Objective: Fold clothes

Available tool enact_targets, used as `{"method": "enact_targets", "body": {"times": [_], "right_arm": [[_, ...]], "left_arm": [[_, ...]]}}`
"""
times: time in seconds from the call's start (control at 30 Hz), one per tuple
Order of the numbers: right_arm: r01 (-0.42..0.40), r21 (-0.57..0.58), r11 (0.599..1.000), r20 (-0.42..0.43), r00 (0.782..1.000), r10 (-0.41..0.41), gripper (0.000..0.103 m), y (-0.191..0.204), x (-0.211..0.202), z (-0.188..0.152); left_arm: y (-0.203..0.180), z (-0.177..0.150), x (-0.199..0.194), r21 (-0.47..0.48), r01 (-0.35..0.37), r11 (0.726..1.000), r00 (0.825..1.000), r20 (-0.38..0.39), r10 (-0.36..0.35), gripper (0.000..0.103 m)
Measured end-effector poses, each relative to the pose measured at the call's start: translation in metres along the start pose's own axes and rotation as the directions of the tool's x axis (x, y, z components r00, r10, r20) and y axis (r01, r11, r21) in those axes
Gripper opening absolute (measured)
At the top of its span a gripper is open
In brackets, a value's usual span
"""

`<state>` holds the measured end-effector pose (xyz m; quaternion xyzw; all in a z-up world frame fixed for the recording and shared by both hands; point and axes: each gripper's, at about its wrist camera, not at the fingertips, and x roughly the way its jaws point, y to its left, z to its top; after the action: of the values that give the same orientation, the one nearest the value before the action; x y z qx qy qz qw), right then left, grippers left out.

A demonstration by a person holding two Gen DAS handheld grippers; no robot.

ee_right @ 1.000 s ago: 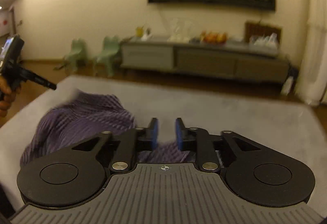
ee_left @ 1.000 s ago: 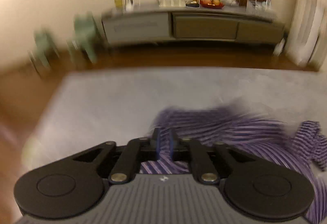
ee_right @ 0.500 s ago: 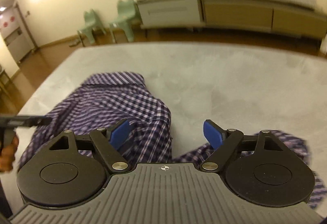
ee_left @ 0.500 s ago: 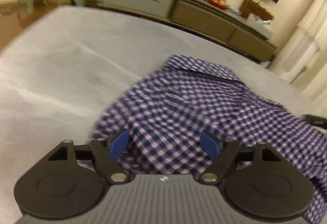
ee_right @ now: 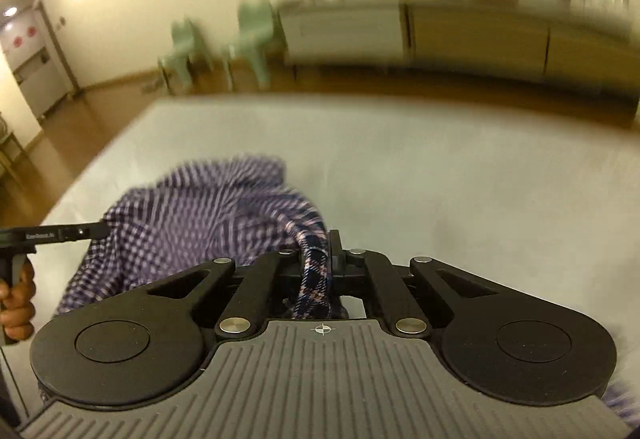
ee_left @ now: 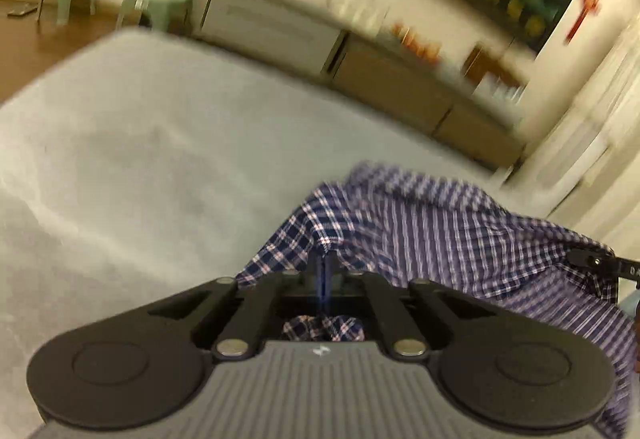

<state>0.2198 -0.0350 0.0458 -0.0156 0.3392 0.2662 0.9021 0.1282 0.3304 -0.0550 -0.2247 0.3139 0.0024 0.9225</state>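
Note:
A purple and blue checked shirt (ee_left: 440,223) lies bunched on the grey table (ee_left: 140,159). My left gripper (ee_left: 321,267) is shut on an edge of the shirt, with cloth showing behind its fingers. My right gripper (ee_right: 326,255) is shut on another edge of the shirt (ee_right: 200,223), a fold of cloth running down between its jaws. The right gripper's tip shows at the right edge of the left wrist view (ee_left: 600,265). The left gripper and the hand holding it show at the left of the right wrist view (ee_right: 52,235).
The grey table (ee_right: 440,179) spreads wide in front of both grippers. Beyond its far edge stand a long low sideboard (ee_right: 440,31) with bottles and dishes, two green chairs (ee_right: 216,43) and a wooden floor. White curtains (ee_left: 600,119) hang at the right.
Both grippers were open over the shirt half a second ago and have closed on its cloth. Both views are blurred with motion.

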Motion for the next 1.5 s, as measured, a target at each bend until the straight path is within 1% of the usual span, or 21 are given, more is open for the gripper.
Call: {"method": "enact_targets", "body": {"times": [0.07,0.13,0.23,0.33,0.47,0.6,0.67,0.73,0.8,0.87,0.93,1.03,1.1,1.2,1.27,1.3,1.33,1.37,1.43,1.47,1.5], "right_arm": [[0.073,-0.093,0.993,0.108,0.992,-0.063,0.002,0.015,-0.051,0.017],[0.153,-0.18,0.972,0.215,0.97,-0.113,0.002,0.031,-0.103,0.03],[0.278,-0.276,0.92,0.376,0.912,-0.163,0.002,0.058,-0.184,0.045],[0.375,-0.288,0.881,0.526,0.831,-0.182,0.002,0.078,-0.269,0.059],[0.46,-0.25,0.852,0.703,0.692,-0.168,0.002,0.099,-0.381,0.071],[0.531,-0.212,0.82,0.822,0.551,-0.145,0.002,0.122,-0.465,0.075],[0.558,-0.196,0.806,0.855,0.499,-0.138,0.002,0.13,-0.493,0.08],[0.579,-0.179,0.795,0.879,0.457,-0.135,0.002,0.134,-0.516,0.085],[0.588,-0.167,0.792,0.88,0.451,-0.149,0.002,0.13,-0.523,0.092],[0.59,-0.161,0.791,0.872,0.461,-0.166,0.002,0.124,-0.523,0.1],[0.562,-0.169,0.81,0.841,0.511,-0.178,0.002,0.107,-0.508,0.111],[0.515,-0.193,0.835,0.763,0.614,-0.202,0.002,0.073,-0.449,0.128],[0.482,-0.212,0.85,0.683,0.695,-0.224,0.002,0.042,-0.396,0.14],[0.441,-0.234,0.866,0.525,0.807,-0.269,0.002,-0.003,-0.284,0.149],[0.417,-0.24,0.877,0.403,0.864,-0.301,0.002,-0.037,-0.203,0.148],[0.408,-0.238,0.881,0.338,0.885,-0.319,0.002,-0.054,-0.16,0.145],[0.405,-0.231,0.885,0.273,0.9,-0.341,0.002,-0.071,-0.116,0.137],[0.406,-0.219,0.887,0.208,0.908,-0.364,0.003,-0.087,-0.073,0.129],[0.43,-0.167,0.887,0.087,0.903,-0.421,0.011,-0.122,0.008,0.106],[0.427,-0.138,0.894,0.017,0.903,-0.429,0.035,-0.138,0.038,0.091],[0.415,-0.096,0.905,-0.045,0.906,-0.421,0.044,-0.157,0.056,0.074]], "left_arm": [[-0.015,0.004,-0.029,0.015,0.038,0.999,0.995,0.087,-0.039,0.001],[-0.034,0.008,-0.063,0.044,0.09,0.995,0.979,0.179,-0.096,0.001],[-0.081,0.021,-0.129,0.144,0.119,0.982,0.927,0.338,-0.162,0.001],[-0.143,0.034,-0.204,0.285,0.086,0.955,0.842,0.491,-0.223,0.001],[-0.224,0.042,-0.306,0.44,-0.028,0.897,0.69,0.658,-0.301,0.001],[-0.291,0.043,-0.379,0.492,-0.185,0.851,0.555,0.767,-0.322,0.001],[-0.318,0.044,-0.399,0.483,-0.246,0.84,0.502,0.805,-0.316,0.001],[-0.342,0.046,-0.405,0.48,-0.295,0.826,0.479,0.822,-0.307,0.001],[-0.365,0.049,-0.408,0.477,-0.342,0.81,0.462,0.835,-0.298,0.002],[-0.379,0.056,-0.39,0.481,-0.376,0.792,0.487,0.83,-0.273,0.002],[-0.388,0.066,-0.359,0.488,-0.405,0.773,0.528,0.815,-0.238,0.002],[-0.383,0.088,-0.278,0.499,-0.437,0.748,0.623,0.768,-0.148,0.002],[-0.368,0.104,-0.21,0.51,-0.444,0.737,0.699,0.711,-0.07,0.002],[-0.334,0.125,-0.089,0.539,-0.452,0.711,0.806,0.589,0.065,0.002],[-0.294,0.134,-0.011,0.575,-0.45,0.683,0.859,0.488,0.155,0.002],[-0.277,0.131,0.034,0.601,-0.459,0.654,0.874,0.439,0.21,0.003],[-0.254,0.121,0.069,0.622,-0.476,0.622,0.876,0.397,0.273,0.003],[-0.229,0.108,0.102,0.641,-0.501,0.581,0.865,0.359,0.351,0.002],[-0.188,0.082,0.175,0.683,-0.526,0.507,0.825,0.265,0.499,0.003],[-0.171,0.07,0.192,0.692,-0.52,0.502,0.816,0.229,0.53,0.004],[-0.156,0.06,0.2,0.692,-0.514,0.507,0.814,0.205,0.544,0.004]]}}
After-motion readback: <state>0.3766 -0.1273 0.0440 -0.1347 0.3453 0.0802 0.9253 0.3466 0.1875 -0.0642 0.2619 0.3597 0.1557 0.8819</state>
